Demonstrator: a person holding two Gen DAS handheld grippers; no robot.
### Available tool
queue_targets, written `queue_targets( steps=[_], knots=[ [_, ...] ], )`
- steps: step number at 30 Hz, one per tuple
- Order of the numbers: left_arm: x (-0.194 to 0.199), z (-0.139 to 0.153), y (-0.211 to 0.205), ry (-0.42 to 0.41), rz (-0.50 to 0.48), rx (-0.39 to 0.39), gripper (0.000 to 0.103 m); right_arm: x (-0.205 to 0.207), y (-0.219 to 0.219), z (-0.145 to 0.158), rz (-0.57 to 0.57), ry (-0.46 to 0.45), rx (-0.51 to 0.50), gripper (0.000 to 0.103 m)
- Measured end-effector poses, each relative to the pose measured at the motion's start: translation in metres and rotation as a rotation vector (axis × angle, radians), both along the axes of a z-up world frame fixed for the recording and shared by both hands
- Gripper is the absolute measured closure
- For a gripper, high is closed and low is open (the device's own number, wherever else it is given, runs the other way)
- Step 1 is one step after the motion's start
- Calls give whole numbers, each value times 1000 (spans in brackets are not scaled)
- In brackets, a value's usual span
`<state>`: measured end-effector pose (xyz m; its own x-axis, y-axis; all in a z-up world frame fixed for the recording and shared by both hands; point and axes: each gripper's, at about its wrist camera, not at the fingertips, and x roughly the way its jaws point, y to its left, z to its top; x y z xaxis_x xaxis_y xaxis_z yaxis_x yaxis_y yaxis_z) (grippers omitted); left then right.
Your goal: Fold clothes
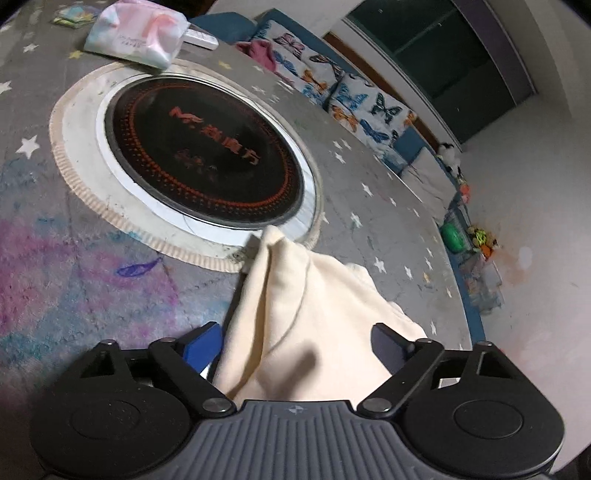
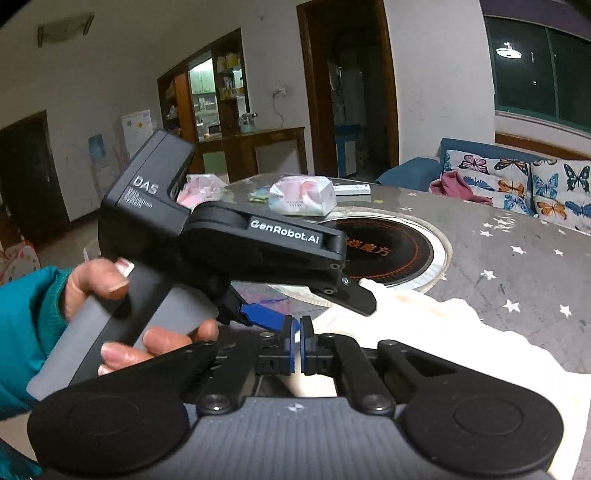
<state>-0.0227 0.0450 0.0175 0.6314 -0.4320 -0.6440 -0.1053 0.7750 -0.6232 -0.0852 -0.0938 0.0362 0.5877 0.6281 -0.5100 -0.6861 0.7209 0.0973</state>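
Observation:
A cream garment [image 1: 314,306] lies on the round grey star-patterned table [image 1: 388,199], reaching the rim of the inset cooktop. My left gripper [image 1: 295,347] is open, its blue pads [image 1: 203,345] wide apart with the cloth lying between them. In the right wrist view the same garment [image 2: 424,332] spreads over the table's near edge. My right gripper [image 2: 300,341] is shut, pads pressed together with no cloth seen between them. The left gripper's body [image 2: 236,236], held in a hand, reaches over the cloth just ahead of the right one.
A black round cooktop [image 1: 207,158] with a white rim is set in the table's middle. Pink-and-white packets [image 1: 136,33] and a remote [image 2: 351,189] lie at the far side. A butterfly-print sofa [image 2: 517,181] stands behind the table.

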Motion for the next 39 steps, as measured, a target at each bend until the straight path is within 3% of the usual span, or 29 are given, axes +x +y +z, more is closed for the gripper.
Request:
queue_targets(
  steps=[4, 8, 12, 13, 14, 16, 20, 24, 28, 29, 33, 39],
  knots=[
    [0, 6, 10, -5, 37, 21, 17, -4, 9, -9, 41, -24, -86, 90],
    [-1, 5, 16, -1, 52, 40, 16, -10, 31, -25, 91, -67, -167, 58],
    [-2, 3, 16, 3, 47, 33, 15, -12, 51, -40, 86, -133, -274, 64],
    [-1, 3, 15, 4, 45, 27, 15, -12, 55, -43, 81, -147, -296, 75],
    [0, 3, 15, 4, 42, 22, 14, -9, 53, -40, 68, -140, -279, 86],
    [1, 1, 12, 6, 38, 12, 14, -3, 48, -34, 41, -125, -242, 94],
    [6, -3, 6, 18, 16, -65, 9, 7, 18, -12, -10, -27, -45, 96],
    [11, -5, 0, 26, -3, -114, 12, 4, -1, -2, -11, 0, 39, 96],
    [14, -20, -3, 59, -38, -175, 73, 0, 2, -6, 28, 8, 35, 96],
    [15, -24, -3, 70, -39, -182, 78, 0, 2, -8, 32, 10, 28, 96],
    [13, -27, 2, 59, -35, -179, 83, -1, -12, -12, 13, 33, 51, 92],
    [11, -21, -6, 16, -64, -97, 83, 12, -67, -9, -208, 22, 45, 85]
  ],
)
